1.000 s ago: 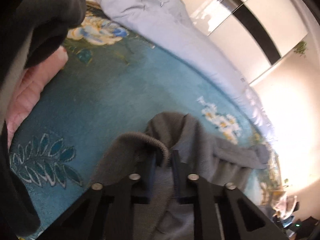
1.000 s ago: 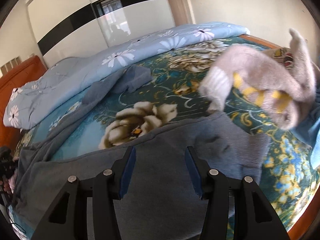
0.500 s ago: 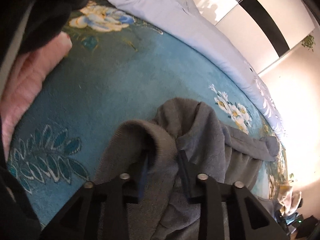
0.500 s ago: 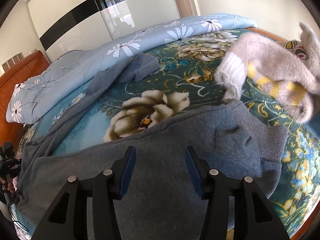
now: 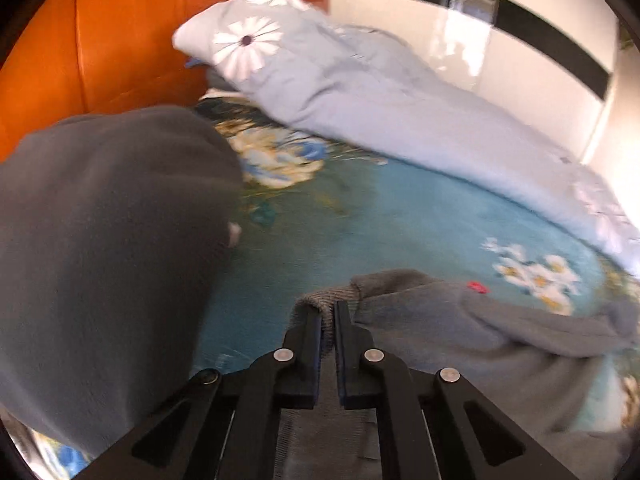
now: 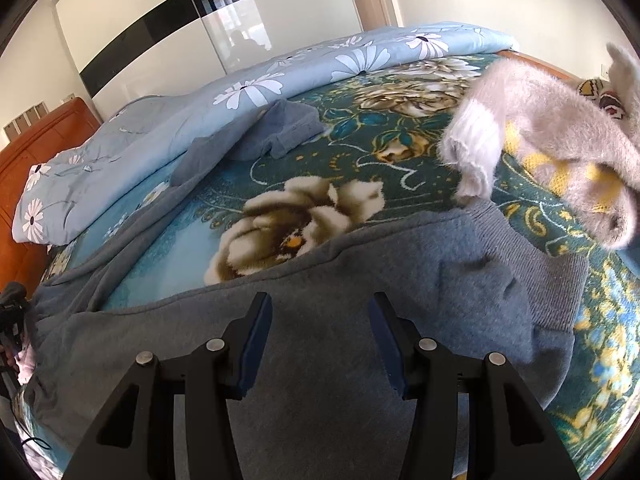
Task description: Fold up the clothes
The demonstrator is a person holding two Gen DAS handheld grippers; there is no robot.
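Note:
A grey sweatshirt (image 6: 320, 344) lies spread on the floral bedspread (image 6: 304, 216). My right gripper (image 6: 320, 308) is open and empty, just above its middle. In the left wrist view my left gripper (image 5: 328, 312) is shut on the ribbed edge of the grey sweatshirt (image 5: 460, 320), which trails off to the right. The left gripper also shows far left in the right wrist view (image 6: 12, 304). One sleeve (image 6: 280, 128) lies stretched toward the back.
A fluffy pale sweater with yellow stripes (image 6: 560, 128) lies at the right. A light blue daisy quilt (image 5: 360, 92) is bunched along the far side. A dark grey garment pile (image 5: 100, 260) fills the left. An orange headboard (image 5: 100, 40) stands behind.
My left gripper has closed tighter on the ribbed edge and swung, so the headboard and quilt end now show. My right gripper has stayed open and moved a little closer over the sweatshirt.

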